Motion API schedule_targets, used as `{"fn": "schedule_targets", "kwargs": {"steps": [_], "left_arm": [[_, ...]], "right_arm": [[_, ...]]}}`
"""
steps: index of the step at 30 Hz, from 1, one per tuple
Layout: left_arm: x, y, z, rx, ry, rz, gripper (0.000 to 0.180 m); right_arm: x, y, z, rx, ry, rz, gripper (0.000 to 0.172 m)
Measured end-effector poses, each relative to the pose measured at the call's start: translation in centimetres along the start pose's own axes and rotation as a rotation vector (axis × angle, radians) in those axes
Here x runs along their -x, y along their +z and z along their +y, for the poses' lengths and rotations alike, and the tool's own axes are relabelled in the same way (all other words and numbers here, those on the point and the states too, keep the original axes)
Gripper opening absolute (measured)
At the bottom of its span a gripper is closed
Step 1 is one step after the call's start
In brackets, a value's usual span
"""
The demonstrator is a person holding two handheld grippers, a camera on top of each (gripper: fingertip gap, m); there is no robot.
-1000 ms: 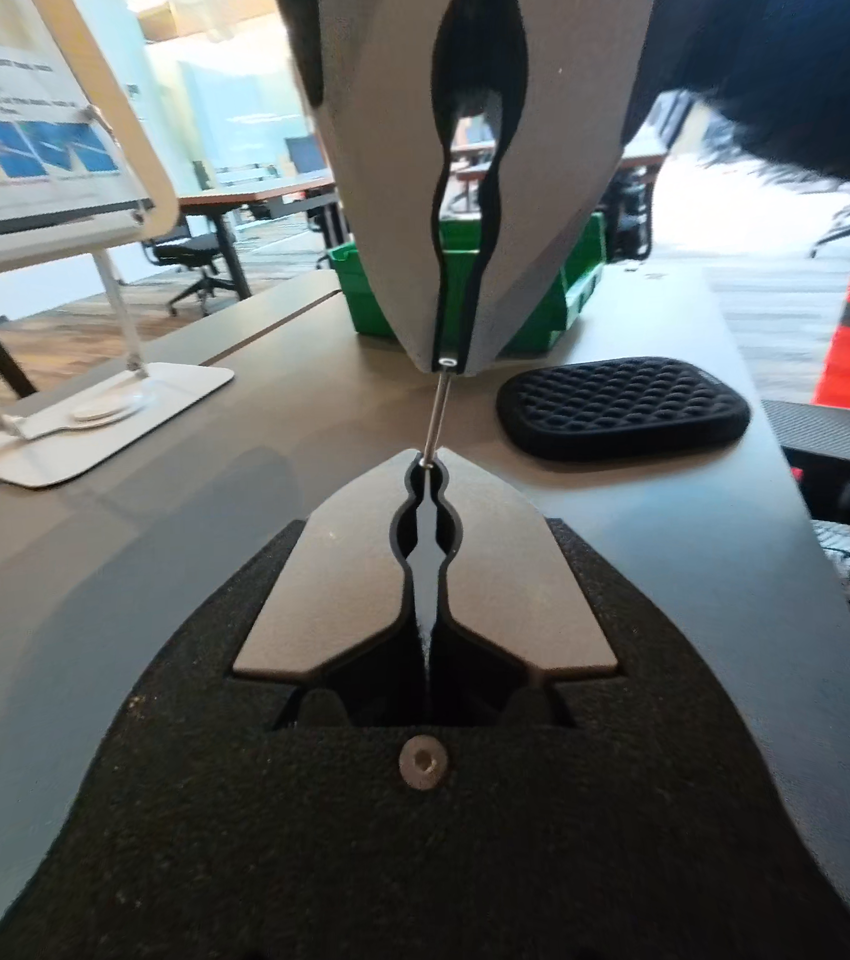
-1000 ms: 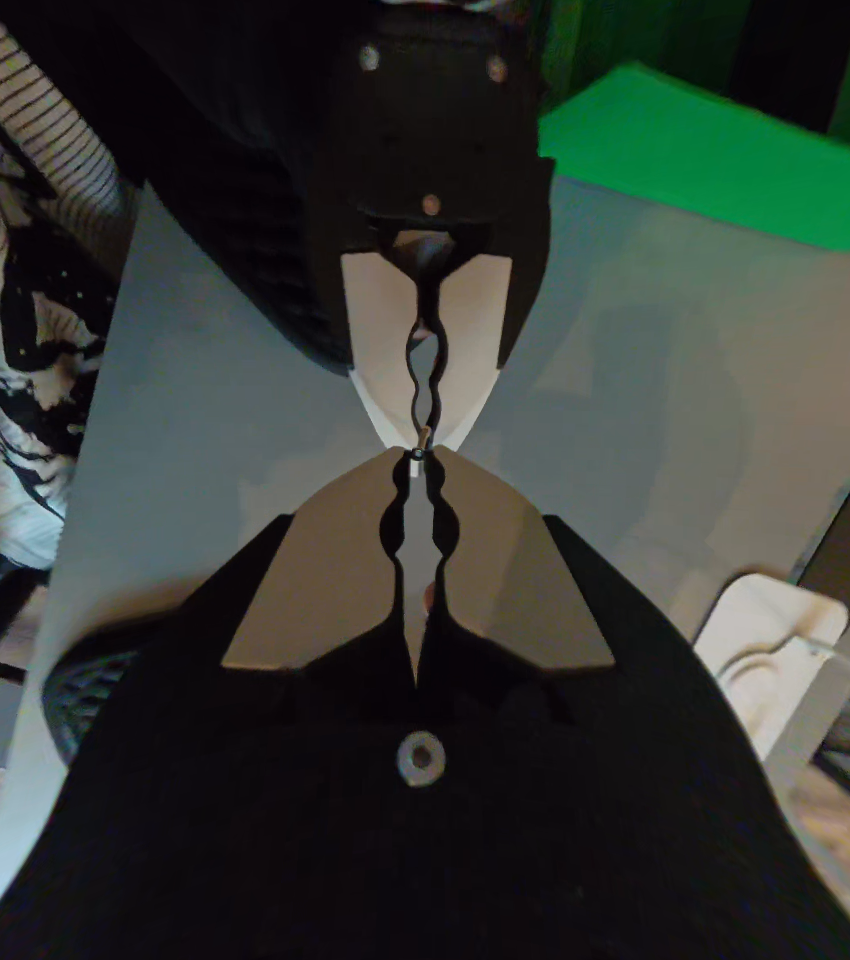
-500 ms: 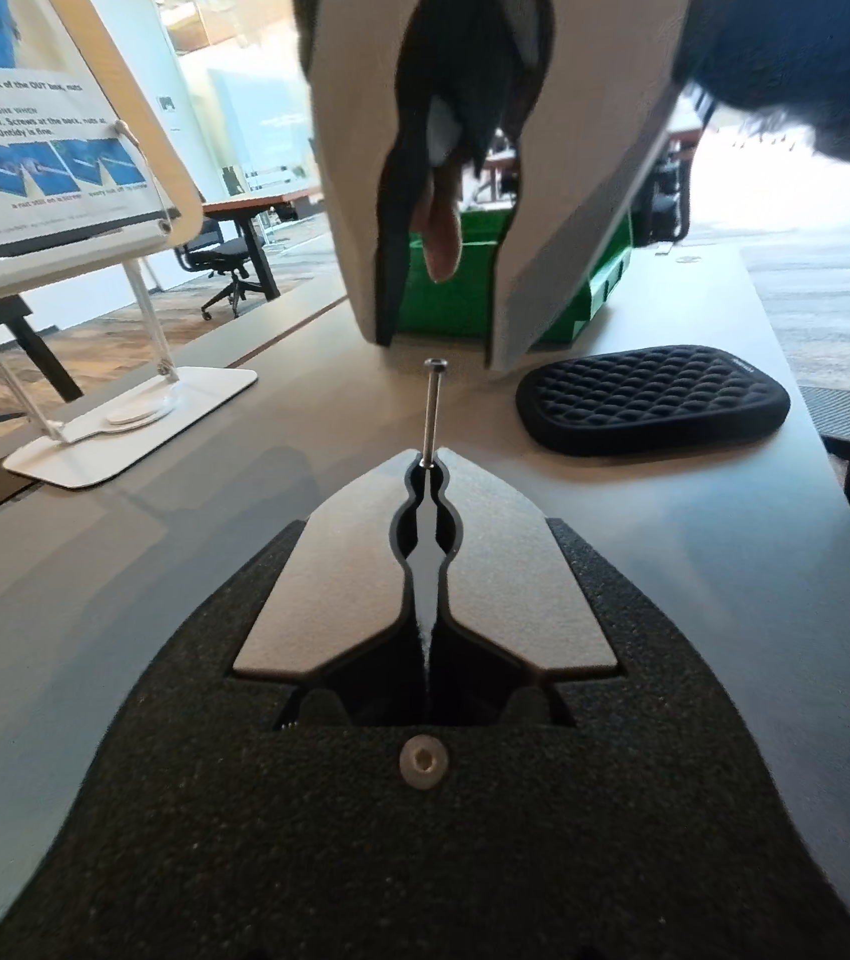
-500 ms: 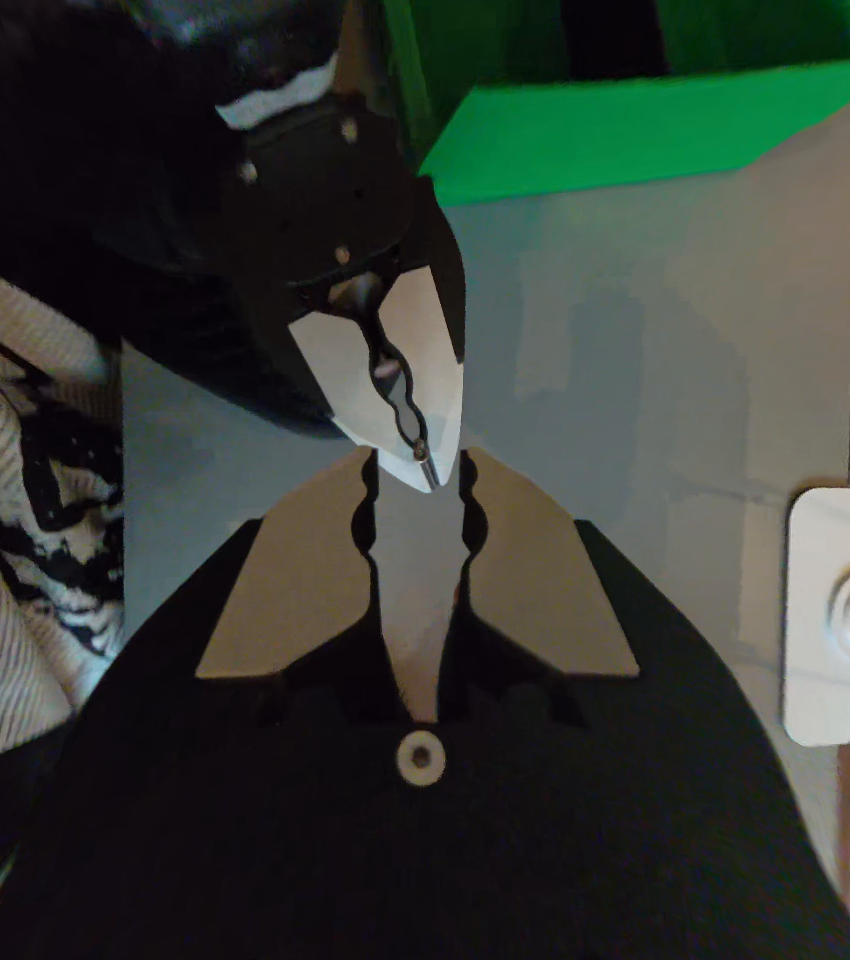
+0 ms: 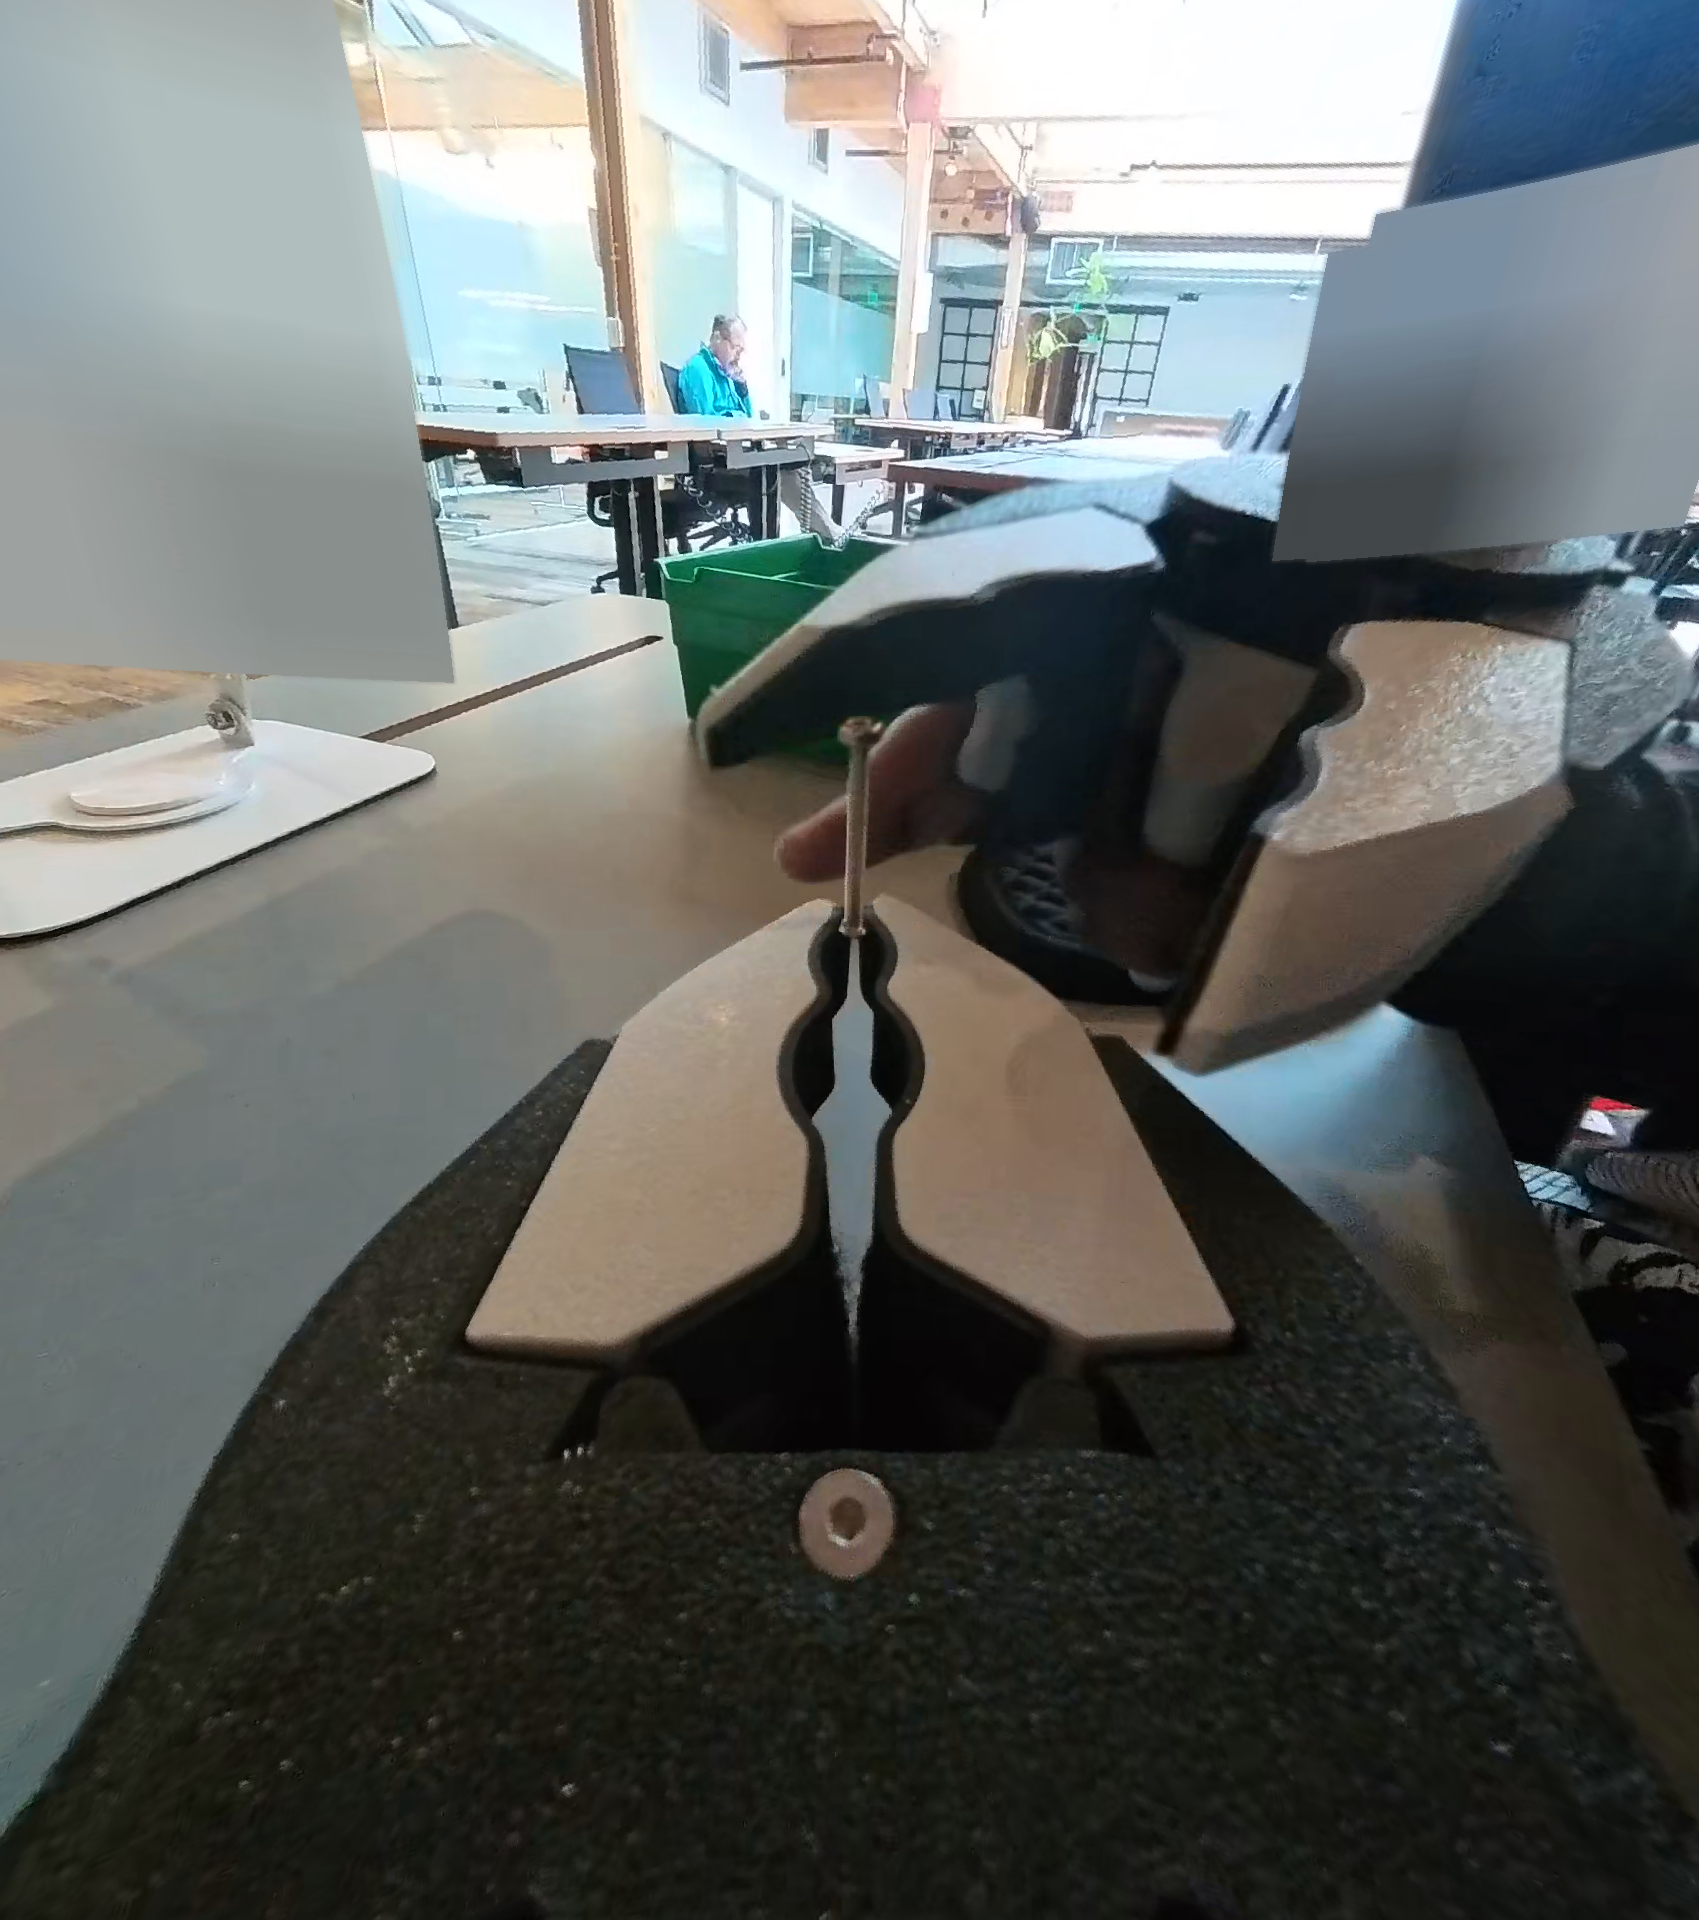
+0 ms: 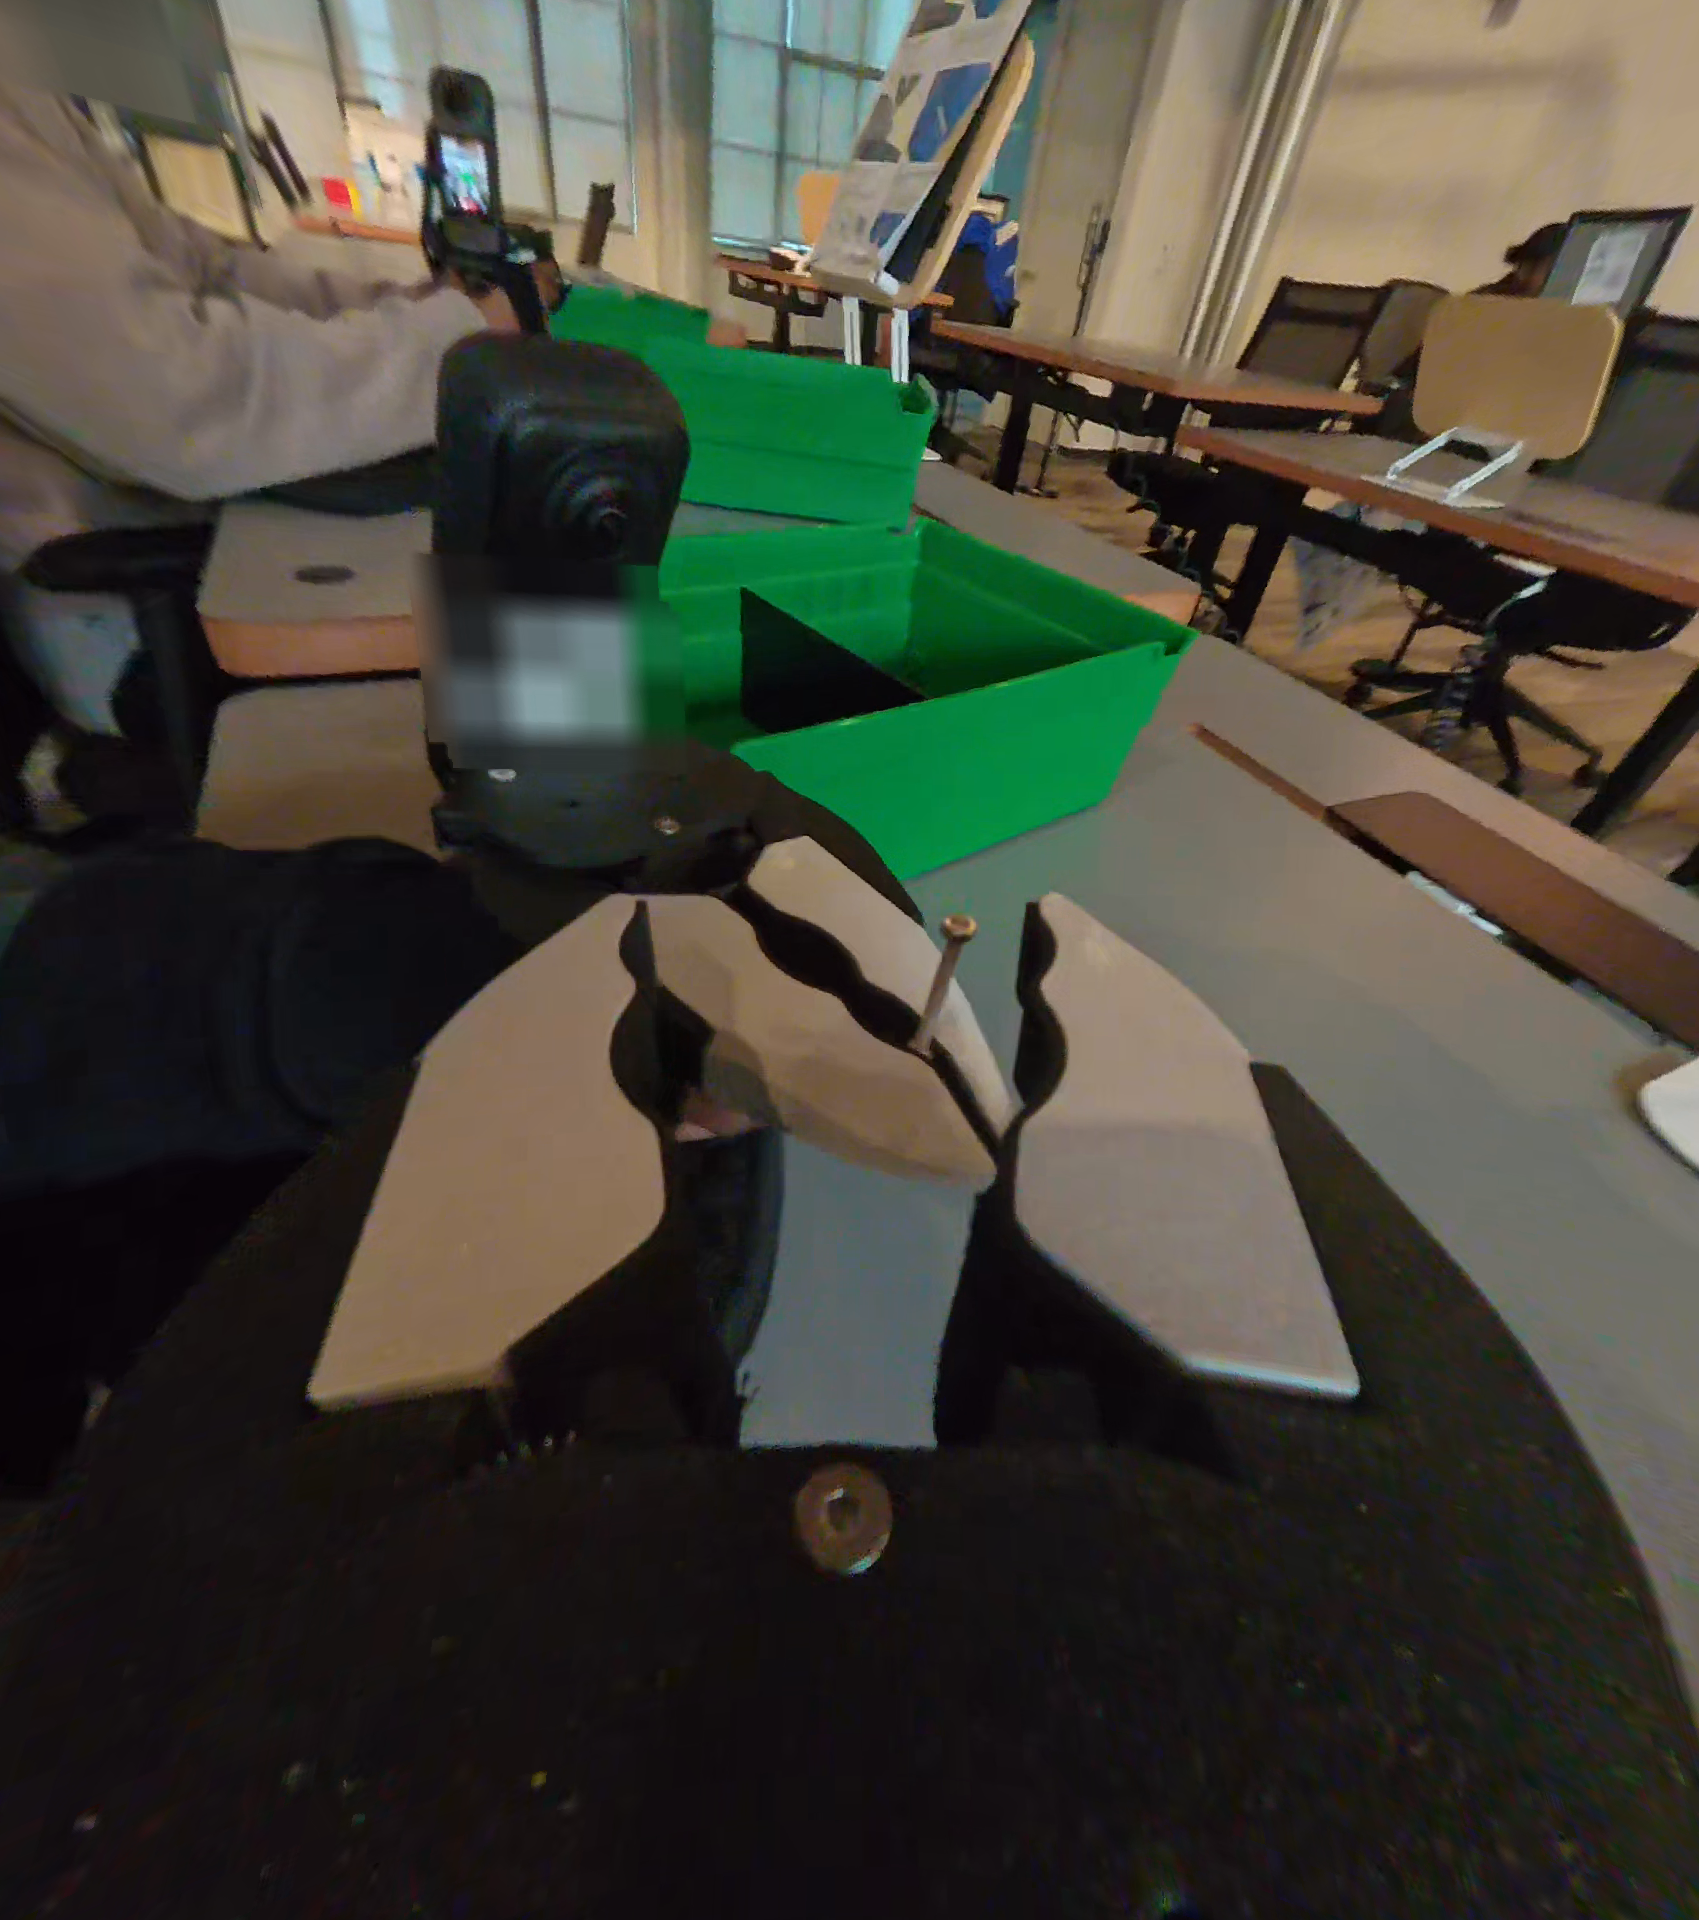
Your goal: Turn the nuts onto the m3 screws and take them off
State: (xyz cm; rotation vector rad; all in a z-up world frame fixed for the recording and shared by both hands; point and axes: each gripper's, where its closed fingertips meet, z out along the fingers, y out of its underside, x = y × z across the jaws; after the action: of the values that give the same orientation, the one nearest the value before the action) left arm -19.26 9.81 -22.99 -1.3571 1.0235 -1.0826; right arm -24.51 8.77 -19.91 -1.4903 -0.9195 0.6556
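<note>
— What's nearest, right at the jaws?

— The left gripper (image 5: 853, 920) has its two fingers pressed together, pinching the lower end of a thin silver screw (image 5: 857, 826) at the very tips. The screw stands nearly upright out of the tips, head at the top. I can't make out a nut on the shaft.

— And the other one?

— The right gripper (image 6: 832, 920) is spread wide, with nothing between its pads. In its own view the left gripper's closed tips reach in between its open fingers, and the screw (image 6: 940, 977) rises in that gap, closer to the right-hand finger (image 6: 1136, 1039) without touching it. From the left wrist view, the right gripper (image 5: 938, 862) sits just beyond and to the right of the screw, one finger above the screw's head and the other lower right; a fingertip of the person's hand (image 5: 886, 821) shows behind the shaft.

— Past the jaws?

— A grey table (image 5: 201, 1091). A black dimpled pad (image 5: 1027, 894) lies just behind the right gripper, mostly hidden. Farther ahead is a green bin (image 6: 949, 758) with a dark divider inside. Ahead and to the left of the left jaws stands a white stand base (image 5: 149, 800). Well beyond are desks and office chairs, with a seated person (image 5: 715, 374) in a teal top.
</note>
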Motion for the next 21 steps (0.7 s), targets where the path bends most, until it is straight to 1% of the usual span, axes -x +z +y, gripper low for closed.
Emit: {"fn": "schedule_targets", "kwargs": {"steps": [2,4,11,13,15,21], "left_arm": [[0.1,0.0,0.0,0.0,-0.005,-0.005,0.0],[0.3,0.0,0.1,0.002,-0.016,-0.012,0.0],[1.0,-0.1,0.0,-0.006,-0.052,-0.039,0.0],[1.0,-0.1,0.0,-0.008,-0.056,-0.036,0.0],[0.9,-0.1,0.0,-0.003,-0.05,-0.036,0.0],[1.1,0.0,0.3,0.016,-0.049,-0.054,0.0]], "right_arm": [[0.2,0.2,0.0,-0.01,0.033,-0.01,0.066],[0.3,0.1,0.1,-0.012,0.027,-0.002,0.065],[0.9,-1.4,-0.1,-0.049,0.067,0.023,0.059],[0.6,-1.6,-0.1,-0.059,0.076,0.047,0.059],[0.0,-1.3,-0.2,-0.061,0.077,0.071,0.061],[-0.1,0.5,-0.7,-0.088,0.089,0.069,0.066]]}}
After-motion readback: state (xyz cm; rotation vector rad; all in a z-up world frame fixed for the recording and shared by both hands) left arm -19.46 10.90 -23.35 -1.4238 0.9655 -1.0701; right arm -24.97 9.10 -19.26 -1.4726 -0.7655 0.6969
